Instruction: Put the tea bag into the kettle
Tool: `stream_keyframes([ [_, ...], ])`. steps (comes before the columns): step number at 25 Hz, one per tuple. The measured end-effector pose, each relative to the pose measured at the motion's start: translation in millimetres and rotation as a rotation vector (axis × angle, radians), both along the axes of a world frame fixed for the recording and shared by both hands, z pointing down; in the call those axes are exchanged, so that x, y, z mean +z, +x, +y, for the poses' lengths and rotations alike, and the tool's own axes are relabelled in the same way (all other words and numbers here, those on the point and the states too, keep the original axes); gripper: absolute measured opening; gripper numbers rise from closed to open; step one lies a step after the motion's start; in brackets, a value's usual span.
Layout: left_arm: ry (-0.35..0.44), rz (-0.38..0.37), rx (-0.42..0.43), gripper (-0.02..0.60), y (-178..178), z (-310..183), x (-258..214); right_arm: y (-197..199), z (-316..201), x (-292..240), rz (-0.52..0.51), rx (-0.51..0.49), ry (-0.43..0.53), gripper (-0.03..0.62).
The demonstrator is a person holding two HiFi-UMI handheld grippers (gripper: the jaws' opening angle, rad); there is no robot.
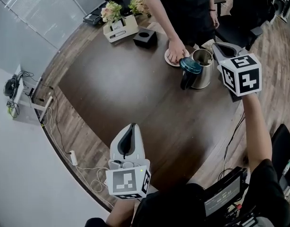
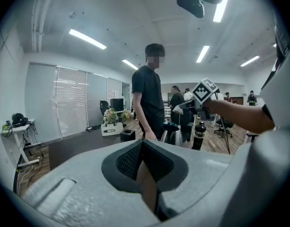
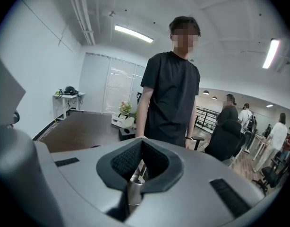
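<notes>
A steel kettle stands at the right of the dark round table, its dark lid swung open. My right gripper hovers just above and behind the kettle's mouth, shut on a pale tea bag. From the left gripper view the tea bag hangs at that gripper's tip, over the kettle. In the right gripper view the jaws are pressed together, with steel showing below them. My left gripper is shut and holds nothing, low over the table's near edge.
A person stands at the table's far side, one hand resting on a white saucer beside the kettle. A flower box and a black box sit at the back. A black bottle stands beyond the kettle.
</notes>
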State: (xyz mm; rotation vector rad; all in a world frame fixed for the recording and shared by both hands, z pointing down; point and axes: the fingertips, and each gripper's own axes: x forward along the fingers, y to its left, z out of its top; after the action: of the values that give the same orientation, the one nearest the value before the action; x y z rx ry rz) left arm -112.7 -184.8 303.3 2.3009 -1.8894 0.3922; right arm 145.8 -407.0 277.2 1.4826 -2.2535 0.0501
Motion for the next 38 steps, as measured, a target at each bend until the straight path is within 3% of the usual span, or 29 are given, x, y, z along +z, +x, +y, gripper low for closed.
stream_keyframes([
  [20, -0.089, -0.025, -0.054, 0.005, -1.3, -12.7, 32.1, 2.6, -44.7, 56.0, -0.015, -0.001, -0.061, 0.01],
  [38, -0.12, -0.039, -0.044, 0.005, 4.8, -17.7, 40.6, 5.4, -33.5, 120.8, -0.011, 0.01, -0.174, 0.009],
])
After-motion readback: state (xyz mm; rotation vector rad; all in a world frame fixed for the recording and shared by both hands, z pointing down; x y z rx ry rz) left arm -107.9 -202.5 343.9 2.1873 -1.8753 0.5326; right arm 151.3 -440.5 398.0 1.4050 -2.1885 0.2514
